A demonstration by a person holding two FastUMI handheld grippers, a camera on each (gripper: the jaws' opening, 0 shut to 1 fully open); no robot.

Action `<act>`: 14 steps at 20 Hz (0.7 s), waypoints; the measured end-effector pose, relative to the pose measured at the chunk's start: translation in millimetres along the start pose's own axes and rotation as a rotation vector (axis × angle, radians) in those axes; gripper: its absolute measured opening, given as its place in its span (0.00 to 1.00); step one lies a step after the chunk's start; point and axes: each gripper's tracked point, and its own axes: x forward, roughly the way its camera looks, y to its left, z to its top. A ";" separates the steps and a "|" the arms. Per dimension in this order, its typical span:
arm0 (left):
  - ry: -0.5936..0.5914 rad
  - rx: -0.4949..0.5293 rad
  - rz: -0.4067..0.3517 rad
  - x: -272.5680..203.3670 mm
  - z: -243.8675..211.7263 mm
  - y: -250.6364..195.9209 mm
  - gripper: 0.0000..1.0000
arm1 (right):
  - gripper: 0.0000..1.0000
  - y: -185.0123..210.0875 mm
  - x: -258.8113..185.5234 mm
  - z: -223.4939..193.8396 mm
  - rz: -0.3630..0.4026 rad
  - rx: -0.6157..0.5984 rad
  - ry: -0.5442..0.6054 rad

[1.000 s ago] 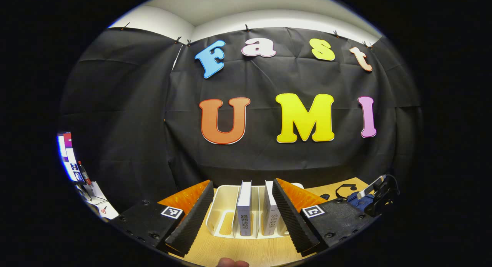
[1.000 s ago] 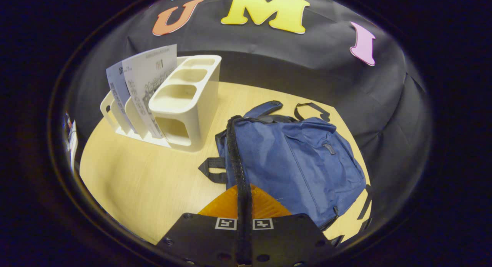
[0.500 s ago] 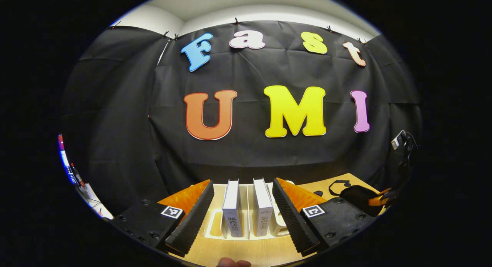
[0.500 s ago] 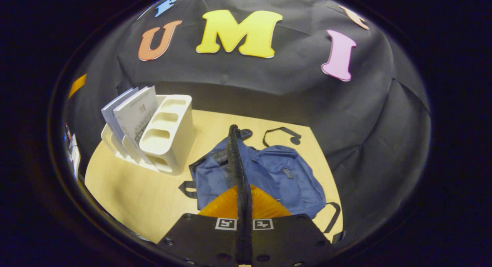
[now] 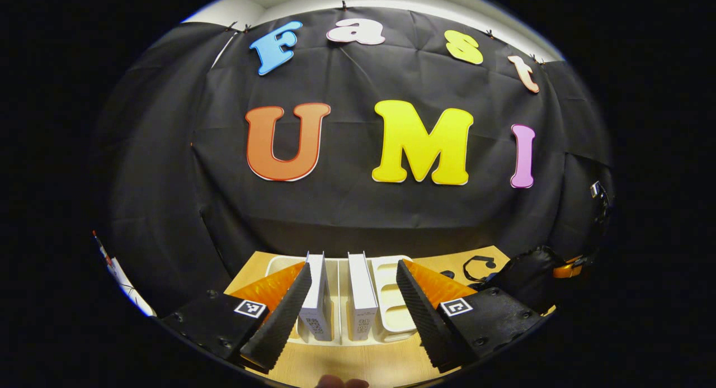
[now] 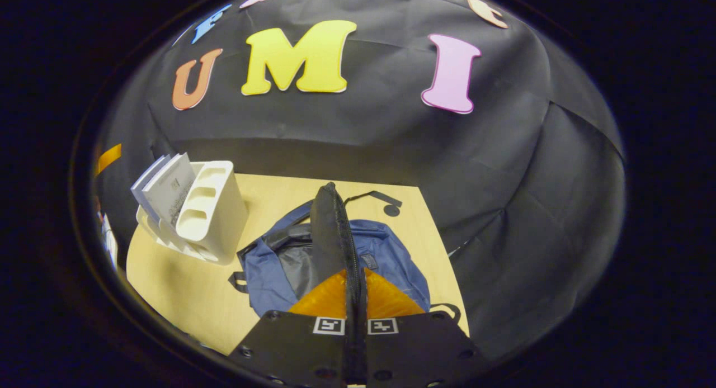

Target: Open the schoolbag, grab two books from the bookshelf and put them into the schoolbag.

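Note:
In the left gripper view, two white books (image 5: 319,298) (image 5: 361,298) stand upright in the cream bookshelf (image 5: 391,301). My left gripper (image 5: 352,321) is open in front of them, and its left finger (image 5: 282,312) overlaps the left book's edge. In the right gripper view, my right gripper (image 6: 355,279) is shut on the black zipper edge (image 6: 331,231) of the blue schoolbag (image 6: 391,254). The edge is held well above the table, and the dark lining (image 6: 293,265) shows in the opening. The books (image 6: 165,187) and bookshelf (image 6: 215,209) stand to the left of the bag.
The wooden table (image 6: 179,270) carries the shelf and bag, with its front edge close below. A black strap (image 6: 375,197) lies behind the bag. In the left gripper view, the raised bag flap (image 5: 526,276) and the other gripper (image 5: 568,269) sit at the far right.
My right gripper has risen with the zipper edge, pulling the bag open so the lining shows. My left gripper has closed in on the books, which now lie nearer its left finger.

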 end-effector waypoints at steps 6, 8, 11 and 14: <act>0.195 0.001 -0.048 40.2 -11.3 -16.0 0.97 | 0.00 -21.7 4.3 4.5 0.027 -0.006 0.014; 0.252 0.011 -0.060 58.9 -12.1 -20.9 0.97 | 0.00 -28.3 6.9 5.1 0.030 0.002 0.020; 0.374 0.025 -0.069 85.8 -26.3 -20.1 0.97 | 0.00 -33.7 8.0 7.3 0.040 0.010 0.023; 0.520 -0.040 -0.079 108.1 -45.4 -19.4 0.97 | 0.00 -38.9 7.4 9.2 0.046 0.018 0.023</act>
